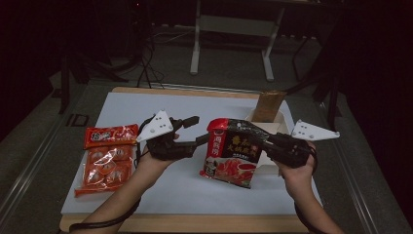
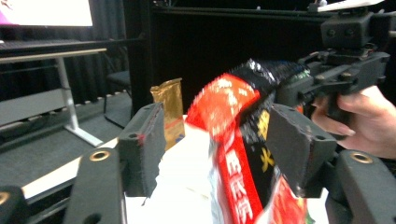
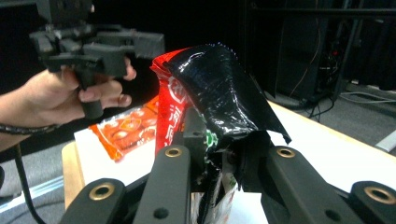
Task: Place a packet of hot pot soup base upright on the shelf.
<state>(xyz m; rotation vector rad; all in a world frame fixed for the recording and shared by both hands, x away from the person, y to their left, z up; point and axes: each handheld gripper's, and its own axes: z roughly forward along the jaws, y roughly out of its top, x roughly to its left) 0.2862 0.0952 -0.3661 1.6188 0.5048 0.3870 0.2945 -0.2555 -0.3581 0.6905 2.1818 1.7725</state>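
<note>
The black-and-red snack bag (image 1: 229,151), a light, crinkly, slippery foil pouch held above the counter (image 1: 185,195), hangs clamped at its top corner in the right tool (image 3: 219,161) while the left tool (image 2: 219,154) gapes around its edge, best pinched on the flat seam

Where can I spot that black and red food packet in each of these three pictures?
High view: the black and red packet is right of centre, between the two grippers.
Left gripper view: it fills the middle and lower right, between that gripper's jaws.
Right gripper view: it rises at the centre, pinched in the right gripper.
Shared landmark: the orange snack packet, left on the white mat in the high view, at left in the right gripper view.
</note>
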